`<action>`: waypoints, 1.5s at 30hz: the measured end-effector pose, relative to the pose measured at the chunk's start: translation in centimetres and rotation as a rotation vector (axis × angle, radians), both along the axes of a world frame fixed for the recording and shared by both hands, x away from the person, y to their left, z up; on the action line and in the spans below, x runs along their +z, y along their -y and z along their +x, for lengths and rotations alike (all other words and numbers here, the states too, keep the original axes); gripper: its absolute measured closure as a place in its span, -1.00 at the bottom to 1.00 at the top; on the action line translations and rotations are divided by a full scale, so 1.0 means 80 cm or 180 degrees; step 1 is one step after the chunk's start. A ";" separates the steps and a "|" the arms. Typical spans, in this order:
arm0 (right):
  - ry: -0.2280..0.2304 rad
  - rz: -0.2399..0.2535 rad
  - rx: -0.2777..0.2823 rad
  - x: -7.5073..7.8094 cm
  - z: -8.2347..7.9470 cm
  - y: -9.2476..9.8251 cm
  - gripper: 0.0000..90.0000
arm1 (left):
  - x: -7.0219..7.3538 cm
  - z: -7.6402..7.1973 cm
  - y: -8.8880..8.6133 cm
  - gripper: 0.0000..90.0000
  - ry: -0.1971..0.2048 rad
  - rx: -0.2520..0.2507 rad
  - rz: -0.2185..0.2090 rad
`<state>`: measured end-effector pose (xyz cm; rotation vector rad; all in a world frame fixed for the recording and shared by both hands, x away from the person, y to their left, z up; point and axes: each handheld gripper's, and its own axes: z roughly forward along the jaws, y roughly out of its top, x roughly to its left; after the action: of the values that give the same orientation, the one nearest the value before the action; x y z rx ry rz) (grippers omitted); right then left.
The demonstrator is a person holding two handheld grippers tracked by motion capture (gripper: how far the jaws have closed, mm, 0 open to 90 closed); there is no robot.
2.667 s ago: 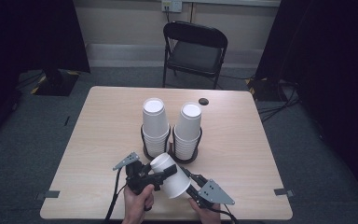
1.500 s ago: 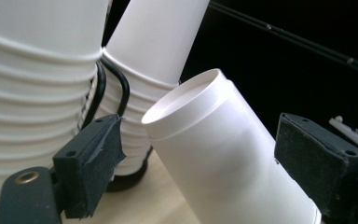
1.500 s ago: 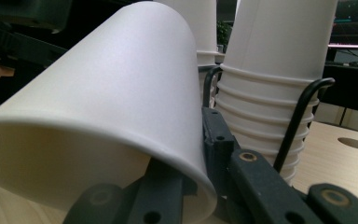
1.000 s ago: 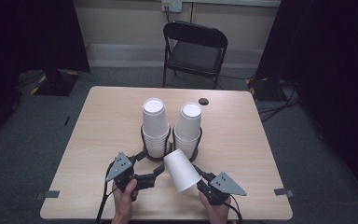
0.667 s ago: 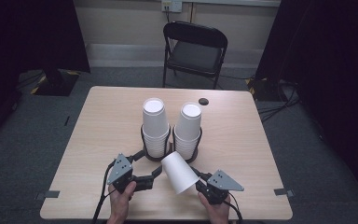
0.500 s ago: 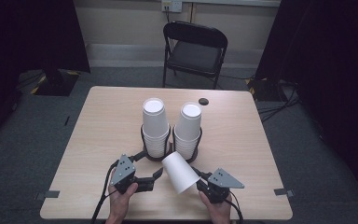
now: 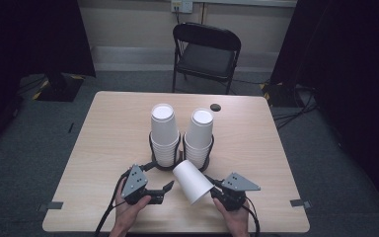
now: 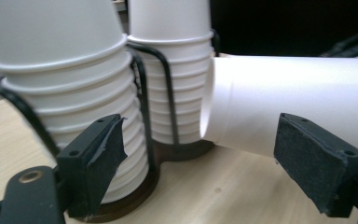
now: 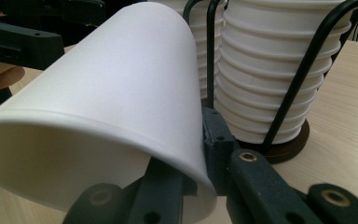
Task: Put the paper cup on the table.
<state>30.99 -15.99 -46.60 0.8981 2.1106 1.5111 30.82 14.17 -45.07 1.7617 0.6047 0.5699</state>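
Wooden table (image 7: 103,148): right gripper (image 7: 216,190) clamped on paper cup (image 7: 191,180), left gripper (image 7: 162,191) gaping at nine o'clock. Could crush the rim if squeezed harder.

Two cup stacks (image 7: 182,133) block the table (image 7: 103,143) centre; both flanks lie open.

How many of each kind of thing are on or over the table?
Stacks of white cups: 2
Black wire cup holder: 1
Single white cup, pinched in the right gripper: 1
Grippers, with the left gripper: 2
Small dark round thing: 1
Total: 7
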 end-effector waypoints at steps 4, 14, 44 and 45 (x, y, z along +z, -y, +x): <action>-0.0086 -0.0039 0.0017 0.001 -0.001 0.003 0.91 | 0.000 -0.003 0.007 -0.65 0.0061 -0.0147 0.0194; -0.0327 -0.0186 0.0275 0.007 0.003 0.003 0.91 | -0.009 -0.017 0.020 -0.66 0.0139 -0.0363 0.0411; -0.1171 -0.0843 0.0702 0.031 0.036 -0.007 0.91 | -0.017 -0.032 0.067 -0.67 0.0672 -0.0754 0.1625; -0.1190 -0.0855 0.0706 0.031 0.037 -0.008 0.91 | -0.017 -0.032 0.068 -0.67 0.0682 -0.0754 0.1670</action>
<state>33.94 -15.32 -44.08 0.9264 2.6823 1.1811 28.24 8.71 -46.42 2.1844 0.0905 0.7857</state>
